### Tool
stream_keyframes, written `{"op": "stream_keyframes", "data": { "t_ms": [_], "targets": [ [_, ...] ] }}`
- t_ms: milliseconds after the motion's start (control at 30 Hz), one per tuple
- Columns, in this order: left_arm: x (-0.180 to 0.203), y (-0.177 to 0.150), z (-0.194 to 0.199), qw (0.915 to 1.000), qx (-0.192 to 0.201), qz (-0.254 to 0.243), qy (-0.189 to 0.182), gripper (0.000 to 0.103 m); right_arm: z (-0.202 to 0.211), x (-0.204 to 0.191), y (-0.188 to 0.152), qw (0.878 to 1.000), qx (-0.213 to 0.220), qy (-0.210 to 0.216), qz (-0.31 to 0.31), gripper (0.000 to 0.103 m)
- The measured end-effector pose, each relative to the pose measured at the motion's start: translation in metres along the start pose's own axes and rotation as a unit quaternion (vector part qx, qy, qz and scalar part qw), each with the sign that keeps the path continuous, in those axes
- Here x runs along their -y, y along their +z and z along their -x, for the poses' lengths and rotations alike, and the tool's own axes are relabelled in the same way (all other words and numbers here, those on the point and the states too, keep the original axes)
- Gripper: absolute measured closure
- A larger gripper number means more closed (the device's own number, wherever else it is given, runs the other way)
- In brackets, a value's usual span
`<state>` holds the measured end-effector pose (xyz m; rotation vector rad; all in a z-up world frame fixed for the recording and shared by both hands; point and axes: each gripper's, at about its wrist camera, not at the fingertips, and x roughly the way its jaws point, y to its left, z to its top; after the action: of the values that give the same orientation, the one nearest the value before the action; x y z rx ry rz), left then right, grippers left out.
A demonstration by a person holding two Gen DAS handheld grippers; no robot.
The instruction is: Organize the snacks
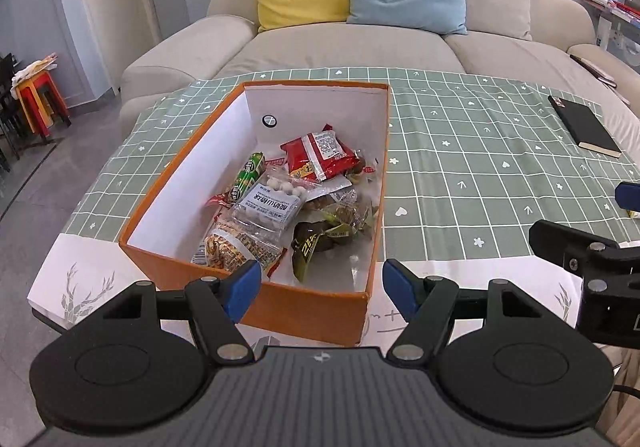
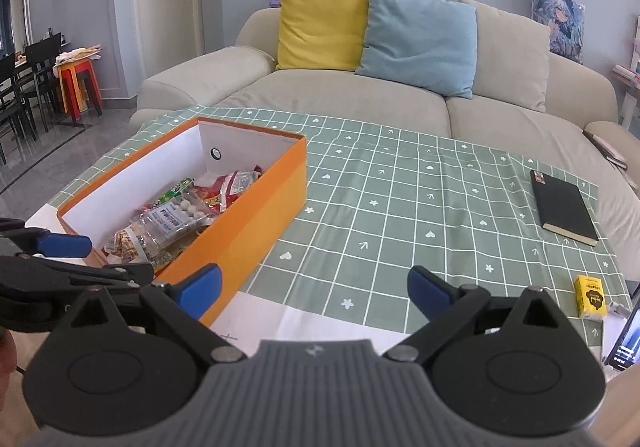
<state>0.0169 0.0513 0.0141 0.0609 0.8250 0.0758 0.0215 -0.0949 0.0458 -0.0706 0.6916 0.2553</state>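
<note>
Left wrist view: left claw (image 1: 320, 285) is hanging wide open w/ nothing between its blue pads, just over the near end of the orange box (image 1: 224, 271). Box is sitting on the worktop (image 1: 480, 183), on the green checked cloth, long side running away from the camera. Snacks are lying piled inside toward the right wall: red packet (image 1: 318, 155) at the far end, green sausage stick (image 1: 249, 177) to its left, clear bag of white balls (image 1: 268, 207) in the middle, dark green packets (image 1: 320, 239) nearer. Black notebook (image 1: 584, 125) is lying far right on the cloth. Part of the right claw is showing at the right edge.

Right wrist view: right claw (image 2: 314, 285) is also gaping wide, gripping nothing, above bare cloth just right of the orange box (image 2: 256, 219). Snack pile (image 2: 176, 215) is staying visible inside. Black notebook (image 2: 564, 207) is lying well right, small yellow box (image 2: 591, 297) nearer the camera. Left claw (image 2: 64, 247) is poking in at the left.
</note>
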Motion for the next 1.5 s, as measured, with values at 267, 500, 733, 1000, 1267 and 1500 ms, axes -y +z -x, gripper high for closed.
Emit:
{"op": "stream_keyframes", "data": {
  "t_ms": [267,500,733,1000,1267,1500],
  "targets": [
    [0.0005,-0.0002,0.0003,1.0000,-0.001,-0.001,0.001,0.021,0.0005,0.0005,0.0002,1.000,0.000,-0.001,-0.003,0.007],
    [0.0007,0.0001,0.0006,1.0000,-0.001,0.000,0.000,0.021,-0.0001,0.0007,-0.0001,1.000,-0.003,0.001,-0.004,0.007],
    [0.0014,0.0004,0.0010,1.0000,0.000,-0.001,0.000,0.021,0.0000,0.0009,-0.0001,1.000,-0.003,0.000,-0.004,0.007],
    [0.0020,0.0006,0.0015,1.0000,0.000,-0.002,0.000,0.021,0.0006,0.0016,-0.0001,1.000,-0.003,0.000,-0.004,0.007],
    [0.0007,0.0002,0.0021,1.0000,0.002,0.000,0.001,0.021,0.0009,0.0021,-0.0002,1.000,-0.004,-0.003,-0.001,0.007],
    [-0.0023,0.0003,0.0015,1.0000,0.001,0.006,0.002,0.021,0.0011,0.0040,-0.0006,1.000,-0.006,-0.003,-0.002,0.007]
  ]
}}
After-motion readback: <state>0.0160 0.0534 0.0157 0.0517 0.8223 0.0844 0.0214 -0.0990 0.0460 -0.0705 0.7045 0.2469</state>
